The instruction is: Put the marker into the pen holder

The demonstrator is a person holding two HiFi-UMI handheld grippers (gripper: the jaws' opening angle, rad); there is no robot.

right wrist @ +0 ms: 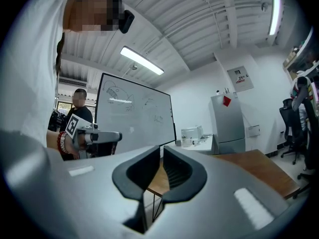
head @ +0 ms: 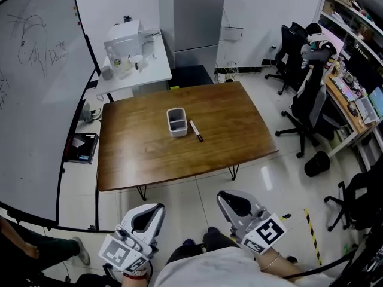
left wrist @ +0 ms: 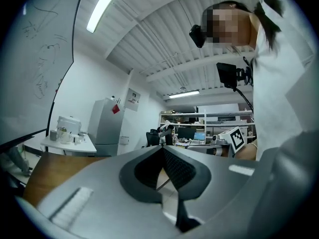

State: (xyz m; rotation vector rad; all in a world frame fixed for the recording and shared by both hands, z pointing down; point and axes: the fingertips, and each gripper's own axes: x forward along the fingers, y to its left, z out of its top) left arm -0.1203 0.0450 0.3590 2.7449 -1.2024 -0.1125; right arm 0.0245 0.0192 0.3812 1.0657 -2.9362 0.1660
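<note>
Near the worktop (head: pixel 143 154) centre, the pen holder (head: pixel 176 122) stands upright. The marker (head: pixel 196 131) lies flat just beside it, on the side toward the worktop's right edge. Left tool (head: pixel 157 208) and right tool (head: pixel 222 196) hang off the near edge, both with jaws together and empty.

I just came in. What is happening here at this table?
A person stands back from the brown wooden table and holds a gripper in each hand. The left gripper and the right gripper are both shut and empty, short of the table's near edge. The white marker with dark ends lies on the table beside the white rectangular pen holder, untouched.
</note>
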